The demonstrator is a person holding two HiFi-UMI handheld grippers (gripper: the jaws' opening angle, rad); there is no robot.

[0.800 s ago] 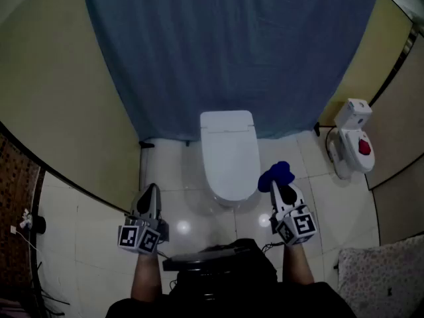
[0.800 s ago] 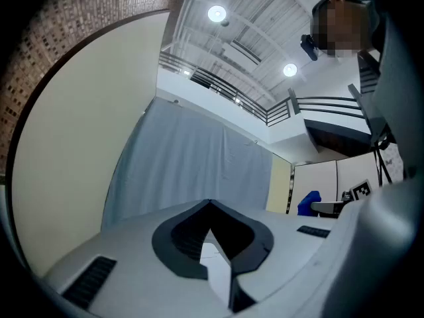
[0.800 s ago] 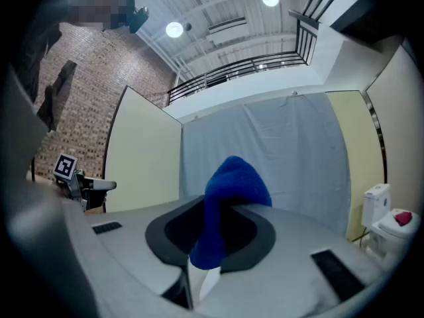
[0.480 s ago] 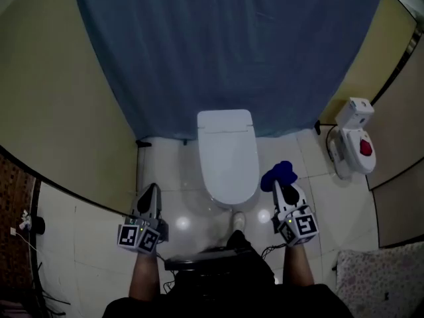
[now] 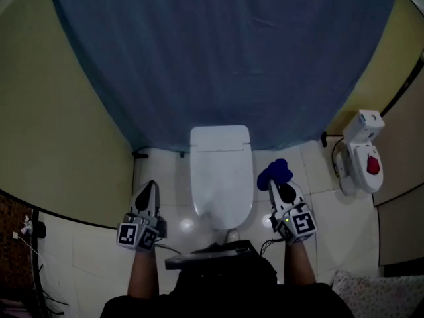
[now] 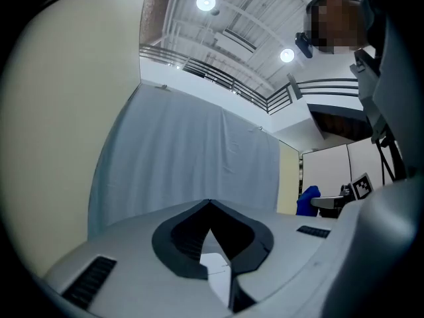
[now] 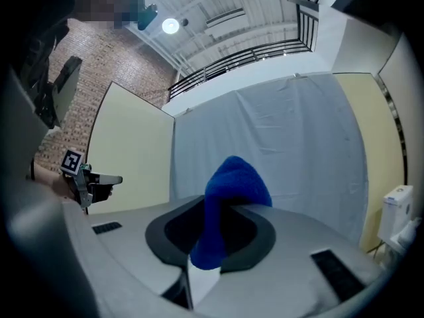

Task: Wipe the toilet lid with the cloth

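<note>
A white toilet (image 5: 221,174) with its lid down stands on the tiled floor against a blue curtain, in the middle of the head view. My right gripper (image 5: 279,185) hovers just right of the bowl, shut on a blue cloth (image 5: 274,172) that bunches up above its tips. In the right gripper view the cloth (image 7: 228,201) fills the space between the jaws. My left gripper (image 5: 148,192) is held left of the bowl, shut with nothing in it; in the left gripper view its tips (image 6: 211,207) meet against the curtain.
A blue curtain (image 5: 218,52) covers the back wall, yellow partitions (image 5: 59,124) flank it. A small white bin with a red mark (image 5: 363,158) stands at the right. The person's dark-clothed body (image 5: 222,280) and a shoe (image 5: 230,236) are at the toilet's front.
The view has moved forward and the toilet now sits nearer beneath me. Both grippers keep their places at either side of the bowl, the right still holding the cloth.
</note>
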